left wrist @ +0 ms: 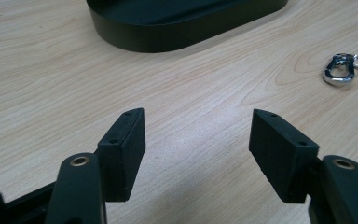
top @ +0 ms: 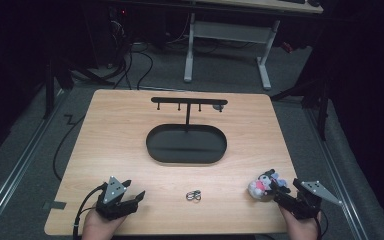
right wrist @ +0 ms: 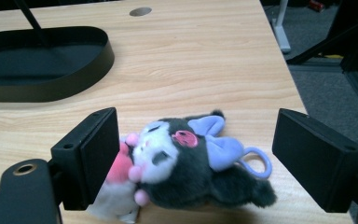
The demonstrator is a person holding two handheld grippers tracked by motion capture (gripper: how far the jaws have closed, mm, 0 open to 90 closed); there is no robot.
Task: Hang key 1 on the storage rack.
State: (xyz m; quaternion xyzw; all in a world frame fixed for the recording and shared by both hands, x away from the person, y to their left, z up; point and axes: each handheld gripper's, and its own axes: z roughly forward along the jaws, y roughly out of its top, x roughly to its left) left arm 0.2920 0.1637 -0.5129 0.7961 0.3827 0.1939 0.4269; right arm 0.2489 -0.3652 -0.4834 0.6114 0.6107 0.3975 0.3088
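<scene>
At the lower right of the high view the right gripper (top: pixel 280 192) has its fingers (right wrist: pixel 91 154) spread around a small plush toy (top: pixel 263 185) lying on the desk (top: pixel 110 125), one finger close by it, the other clear. At the lower left, the left gripper (top: pixel 132 191) sits wide open over bare wood. A metal clasp (top: pixel 194 195) lies between them, and the black oval tray (top: pixel 186 144) with its hanger stand (top: pixel 189 103) sits farther up, mid-frame.

High overhead; two low close-ups sharing black tray (top: pixel 186 146).
</scene>
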